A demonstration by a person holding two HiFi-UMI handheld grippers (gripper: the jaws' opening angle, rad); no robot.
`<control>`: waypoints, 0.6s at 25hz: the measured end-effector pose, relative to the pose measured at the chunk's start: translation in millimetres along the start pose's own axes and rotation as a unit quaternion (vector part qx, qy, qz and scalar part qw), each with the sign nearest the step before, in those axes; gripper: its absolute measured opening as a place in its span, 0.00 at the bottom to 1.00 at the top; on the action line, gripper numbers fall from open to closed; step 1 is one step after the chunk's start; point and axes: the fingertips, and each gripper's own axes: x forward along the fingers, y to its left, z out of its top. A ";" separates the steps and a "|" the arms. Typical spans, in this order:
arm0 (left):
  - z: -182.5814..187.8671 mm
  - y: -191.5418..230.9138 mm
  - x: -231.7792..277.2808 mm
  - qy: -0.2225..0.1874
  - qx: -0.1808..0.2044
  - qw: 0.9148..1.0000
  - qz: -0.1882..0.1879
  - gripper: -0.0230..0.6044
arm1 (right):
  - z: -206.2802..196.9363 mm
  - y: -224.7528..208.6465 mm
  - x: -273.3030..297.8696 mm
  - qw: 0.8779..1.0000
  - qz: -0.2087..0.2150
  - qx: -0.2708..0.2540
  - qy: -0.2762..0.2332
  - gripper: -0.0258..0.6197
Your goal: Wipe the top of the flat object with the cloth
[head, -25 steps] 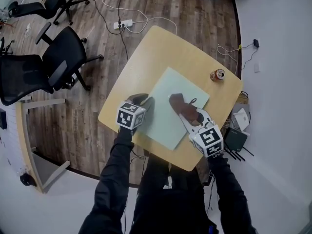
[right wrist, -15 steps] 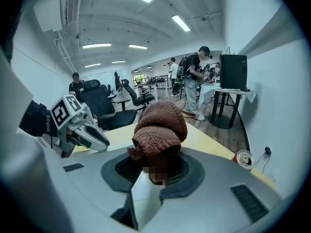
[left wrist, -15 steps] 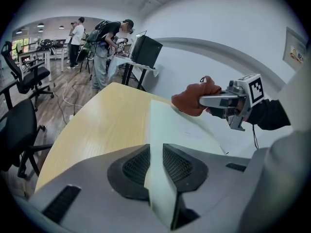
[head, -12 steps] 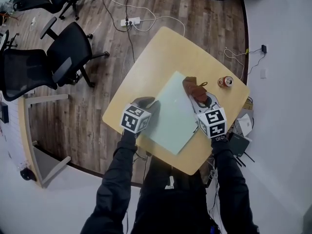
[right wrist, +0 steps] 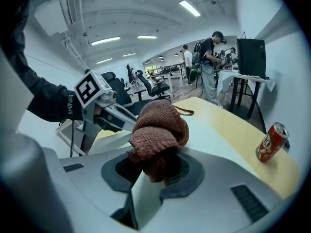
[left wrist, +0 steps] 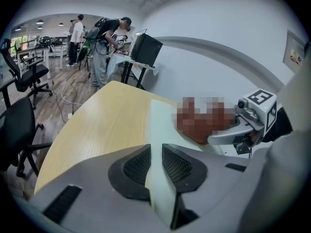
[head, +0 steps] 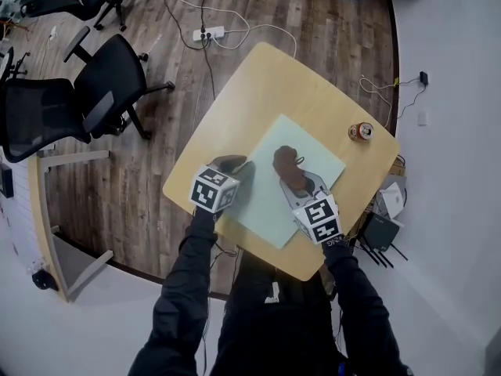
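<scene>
A pale green flat board (head: 270, 198) lies on the light wooden table (head: 266, 77). My left gripper (head: 235, 166) is shut on the board's left edge; in the left gripper view the board (left wrist: 158, 130) runs out from between the jaws. My right gripper (head: 297, 182) is shut on a bunched brown cloth (head: 288, 165), which rests on the middle of the board. In the right gripper view the cloth (right wrist: 158, 130) bulges out of the jaws over the board (right wrist: 204, 137). The left gripper (right wrist: 104, 111) shows beyond it.
A red soda can (head: 359, 131) stands on the table past the board's far right corner, also the can (right wrist: 271, 141) at right. Black office chairs (head: 94, 100) and a power strip with cables (head: 210, 34) are on the floor at left. People stand at desks in the background.
My right gripper swept the cloth out to the board's far right corner and has now drawn it back to the middle. The left gripper has kept its hold on the board.
</scene>
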 end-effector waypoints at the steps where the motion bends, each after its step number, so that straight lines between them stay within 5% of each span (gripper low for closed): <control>1: -0.6 0.2 -0.1 0.002 -0.001 1.000 0.000 0.18 | -3.2 9.2 -0.3 1.000 0.008 0.000 0.003 0.22; 15: 0.7 -2.5 -0.3 0.003 -0.002 1.000 -0.007 0.18 | -37.3 114.3 -5.2 0.995 0.098 -0.016 0.023 0.22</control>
